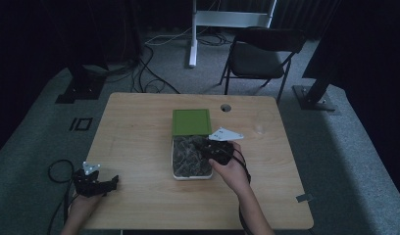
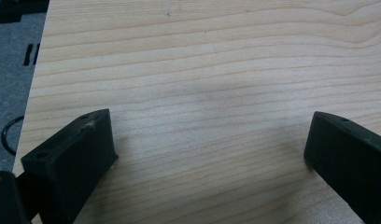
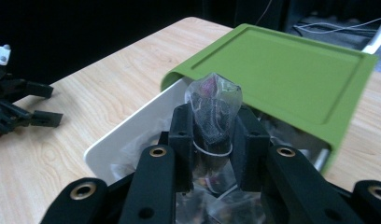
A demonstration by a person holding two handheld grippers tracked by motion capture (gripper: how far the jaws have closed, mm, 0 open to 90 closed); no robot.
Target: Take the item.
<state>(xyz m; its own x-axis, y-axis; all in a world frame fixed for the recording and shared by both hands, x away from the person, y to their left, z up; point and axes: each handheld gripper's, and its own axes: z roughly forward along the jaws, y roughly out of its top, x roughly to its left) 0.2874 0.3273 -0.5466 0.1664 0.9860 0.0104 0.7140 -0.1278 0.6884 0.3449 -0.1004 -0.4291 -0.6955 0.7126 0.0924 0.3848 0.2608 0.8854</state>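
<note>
A white box (image 1: 191,174) with several small clear packets (image 1: 187,154) stands mid-table, its green lid (image 1: 191,121) lying against its far end. My right gripper (image 1: 213,150) hovers over the box's right side, shut on one clear packet (image 3: 213,105) that sticks up between its jaws. In the right gripper view the box wall (image 3: 125,130) and the green lid (image 3: 282,70) lie just behind the packet. My left gripper (image 1: 110,184) rests at the table's front left corner, and its jaws stand wide apart over bare wood (image 2: 207,102).
The wooden table (image 1: 139,132) has a round cable hole (image 1: 226,107) at the back and a small clear item (image 1: 259,128) toward its right. A black folding chair (image 1: 262,56) and floor cables (image 1: 154,73) lie beyond the table. A grey tag (image 1: 304,198) sits at the front right edge.
</note>
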